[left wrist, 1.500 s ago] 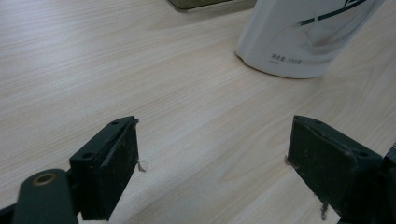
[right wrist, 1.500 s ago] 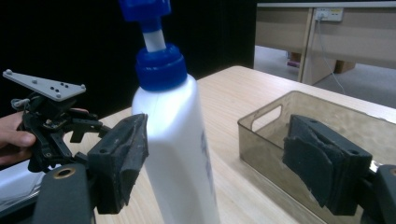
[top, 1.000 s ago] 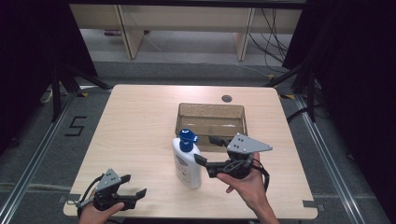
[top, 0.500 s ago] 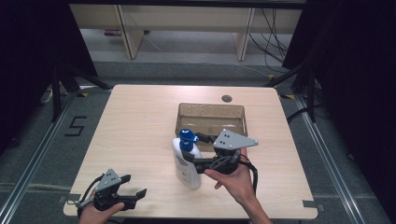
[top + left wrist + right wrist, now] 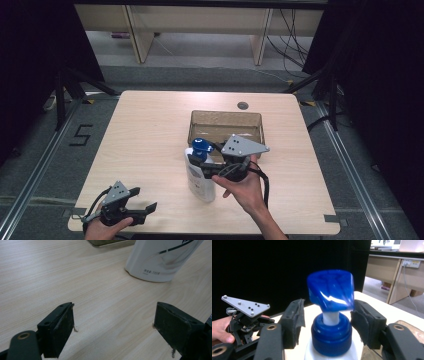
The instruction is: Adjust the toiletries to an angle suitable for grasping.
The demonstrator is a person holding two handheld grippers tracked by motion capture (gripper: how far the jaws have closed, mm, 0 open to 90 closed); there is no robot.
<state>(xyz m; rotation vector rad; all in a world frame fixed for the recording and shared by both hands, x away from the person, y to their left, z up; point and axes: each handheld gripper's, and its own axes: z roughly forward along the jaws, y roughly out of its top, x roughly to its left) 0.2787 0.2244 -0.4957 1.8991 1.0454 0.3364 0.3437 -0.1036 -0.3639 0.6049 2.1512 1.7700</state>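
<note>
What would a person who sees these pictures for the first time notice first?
Most striking is the white plastic pump bottle with a blue cap, standing near the middle of the pale wooden table, just in front of a shallow brown rectangular tray. The right gripper has its black jaws open on either side of the blue pump head. The left gripper waits open at the table's near left corner.
</note>
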